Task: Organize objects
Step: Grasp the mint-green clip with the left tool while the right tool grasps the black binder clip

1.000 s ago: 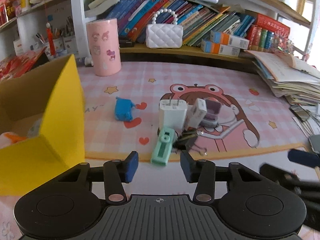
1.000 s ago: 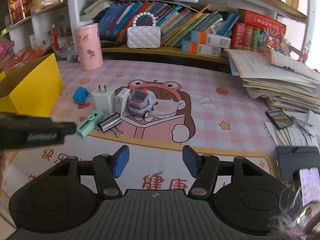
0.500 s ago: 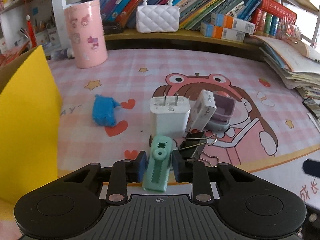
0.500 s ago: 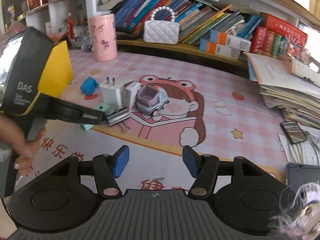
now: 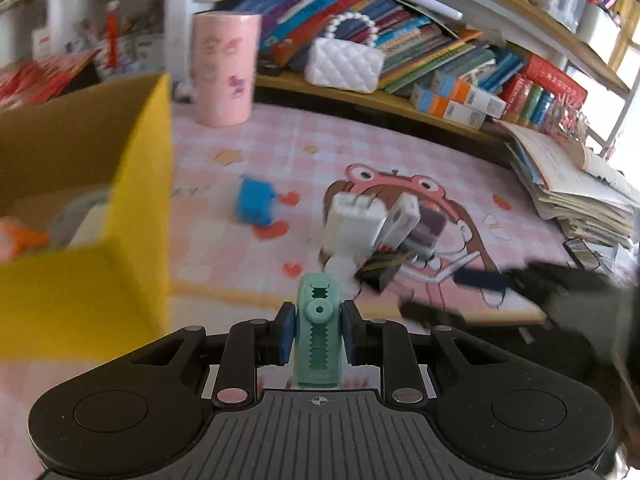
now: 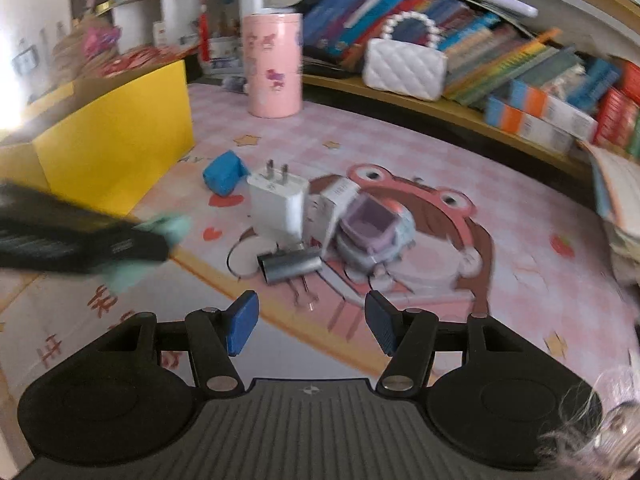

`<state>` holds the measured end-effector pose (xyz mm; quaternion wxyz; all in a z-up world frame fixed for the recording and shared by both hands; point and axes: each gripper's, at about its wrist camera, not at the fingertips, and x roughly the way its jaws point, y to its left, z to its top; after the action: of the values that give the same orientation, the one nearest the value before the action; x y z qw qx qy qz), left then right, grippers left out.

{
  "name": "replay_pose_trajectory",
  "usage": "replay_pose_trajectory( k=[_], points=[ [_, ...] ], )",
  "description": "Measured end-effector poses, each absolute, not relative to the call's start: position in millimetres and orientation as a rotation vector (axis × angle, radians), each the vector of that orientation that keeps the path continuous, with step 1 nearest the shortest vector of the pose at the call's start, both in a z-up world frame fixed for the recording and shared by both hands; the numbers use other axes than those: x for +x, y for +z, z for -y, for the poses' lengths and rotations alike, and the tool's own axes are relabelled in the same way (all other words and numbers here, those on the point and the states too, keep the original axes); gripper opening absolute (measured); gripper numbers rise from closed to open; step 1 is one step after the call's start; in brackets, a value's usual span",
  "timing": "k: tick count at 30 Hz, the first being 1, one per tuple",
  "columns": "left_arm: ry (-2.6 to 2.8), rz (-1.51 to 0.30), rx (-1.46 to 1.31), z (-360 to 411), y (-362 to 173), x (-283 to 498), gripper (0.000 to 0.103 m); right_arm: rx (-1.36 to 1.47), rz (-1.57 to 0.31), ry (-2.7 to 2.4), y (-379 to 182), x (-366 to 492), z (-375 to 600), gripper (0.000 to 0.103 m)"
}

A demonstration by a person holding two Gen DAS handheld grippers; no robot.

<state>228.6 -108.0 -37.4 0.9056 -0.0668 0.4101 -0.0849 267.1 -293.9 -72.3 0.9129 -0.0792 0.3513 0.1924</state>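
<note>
Since the earlier frames the mint-green clip (image 5: 318, 332) has gone from lying on the counter among the clutter to sitting between the left gripper's (image 5: 318, 334) blue pads, which have closed in from well apart. From the left wrist view, those jaws are now narrow and pressed on both sides of the clip, which looks lifted clear of the pink mat (image 5: 360, 152). The yellow box (image 5: 132, 184) stands open just to the left and already holds a few things, blurred beyond naming. Left on the mat are the blue toy (image 5: 256, 202), the white plug adapter (image 5: 352, 220), a small white box (image 5: 404, 216) leaning on it, and a black binder clip (image 5: 380, 270).

From the right wrist view, the right gripper (image 6: 310, 326) has swung closer to that cluster; its jaws stand moderately apart with nothing between them, hovering short of the grey binder clip (image 6: 290, 266) and the lilac toy car (image 6: 372, 236). The left tool crosses the left edge as a dark blur with the green clip at its tip.

Judging by this, the sorting is under way: one piece is in hand and likely bound for the box, and about five remain.
</note>
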Motion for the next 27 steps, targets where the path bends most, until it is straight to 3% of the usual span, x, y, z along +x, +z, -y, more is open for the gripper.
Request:
replay_pose_trajectory(
  k=[10, 13, 27],
  points=[
    [-0.098, -0.853, -0.208, 75.1, -30.6, 191.2, 0.023, -0.205, -0.749, 0.488, -90.3, 311.7, 274.1, 0.053],
    [-0.09, -0.843, -0.21, 69.3, -29.5, 184.9, 0.023, -0.204, -0.747, 0.506, -90.6, 312.4, 270.5, 0.041],
    [-0.052, -0.79, -0.259, 31.0, -24.2, 156.7, 0.023, -0.033, -0.794, 0.334, -43.3, 238.5, 246.3, 0.041]
  ],
)
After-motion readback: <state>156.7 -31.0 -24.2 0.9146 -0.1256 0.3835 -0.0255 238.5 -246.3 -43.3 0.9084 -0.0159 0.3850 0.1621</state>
